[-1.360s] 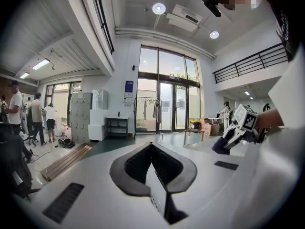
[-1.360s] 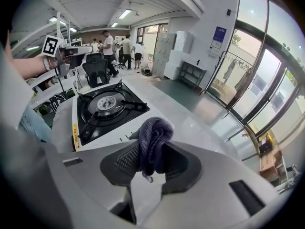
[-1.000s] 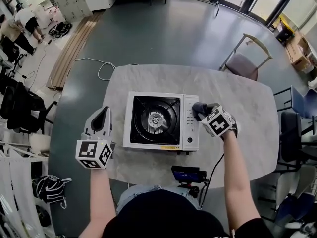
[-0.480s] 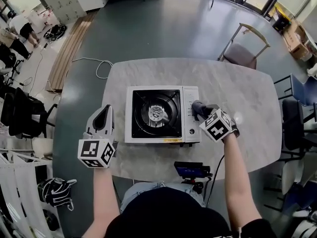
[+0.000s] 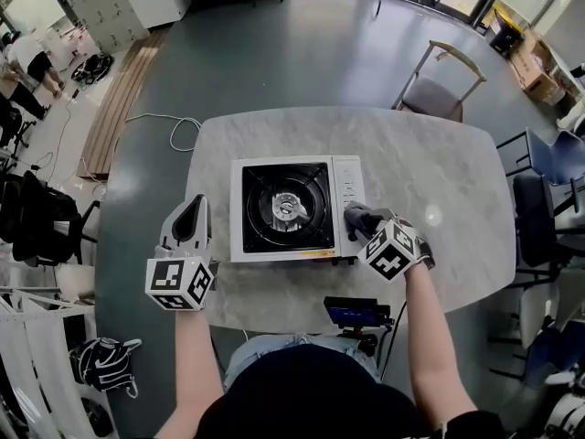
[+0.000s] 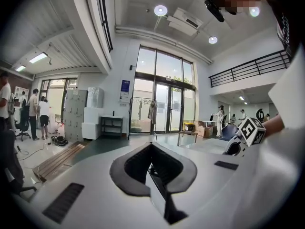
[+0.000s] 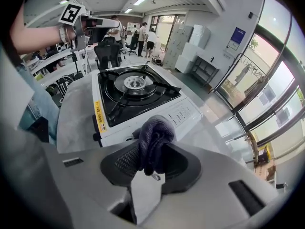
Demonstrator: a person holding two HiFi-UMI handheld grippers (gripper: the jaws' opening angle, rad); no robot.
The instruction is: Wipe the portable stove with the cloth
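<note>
In right gripper view, cloth (image 7: 153,138) seen pinched in right tongs (image 7: 150,171); left tongs (image 6: 157,185) closed

- One table (image 5: 439,172), pale and rounded.
- One portable stove (image 5: 292,208), close to the table's front edge, with one round burner (image 5: 288,207) in its middle.
- One cloth (image 5: 354,215), dark, at the stove's front right corner.
- Two grippers: the left gripper (image 5: 194,203) at the table's left edge, the right gripper (image 5: 365,224) by the stove's front right corner.
- Two marker cubes, one on each gripper.
- One small device with a screen (image 5: 355,315) at the table's front edge.
- One wooden-framed chair (image 5: 441,90) beyond the table's far right corner.
- One white cable (image 5: 174,126) on the floor past the far left corner.
- Two people (image 5: 27,58) far off to the left in the head view.
</note>
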